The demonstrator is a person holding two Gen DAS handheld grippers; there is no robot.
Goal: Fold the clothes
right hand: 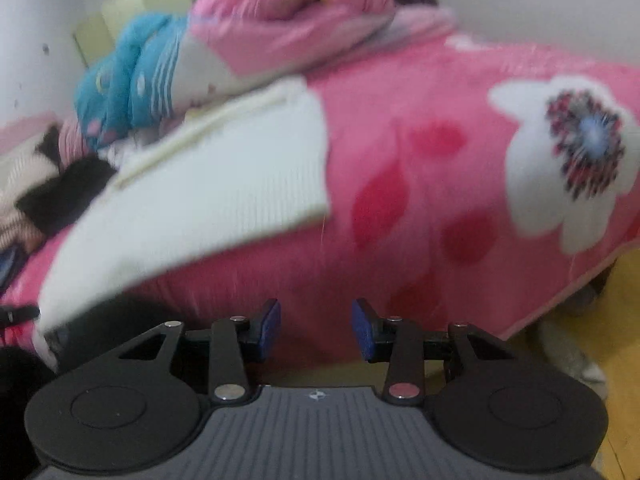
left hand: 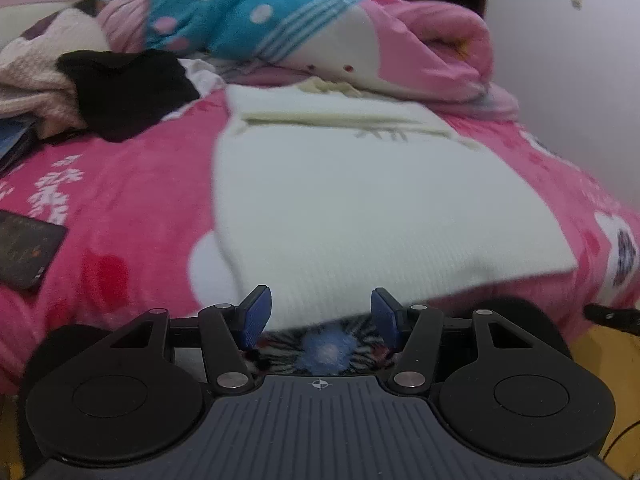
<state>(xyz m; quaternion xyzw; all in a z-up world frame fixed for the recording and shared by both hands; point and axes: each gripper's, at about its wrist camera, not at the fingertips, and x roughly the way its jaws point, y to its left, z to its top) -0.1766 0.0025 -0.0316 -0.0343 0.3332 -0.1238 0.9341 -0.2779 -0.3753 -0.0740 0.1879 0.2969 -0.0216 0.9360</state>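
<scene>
We are holding both the left gripper (left hand: 320,314) and right gripper (right hand: 316,326) released at the near bed edge; the white knit garment (left hand: 340,200) is lying flat on the pink blanket (left hand: 120,208), looking folded, so any grip should be pinching edges squarely.

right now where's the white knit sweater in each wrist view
Left wrist view: the white knit sweater fills the centre, its near hem just ahead of the open left tongs.
Right wrist view: the sweater lies left of centre, up and left of the open right tongs.
Shared landmark: the blue spotted bundle sits beyond the sweater's far edge in both.
</scene>
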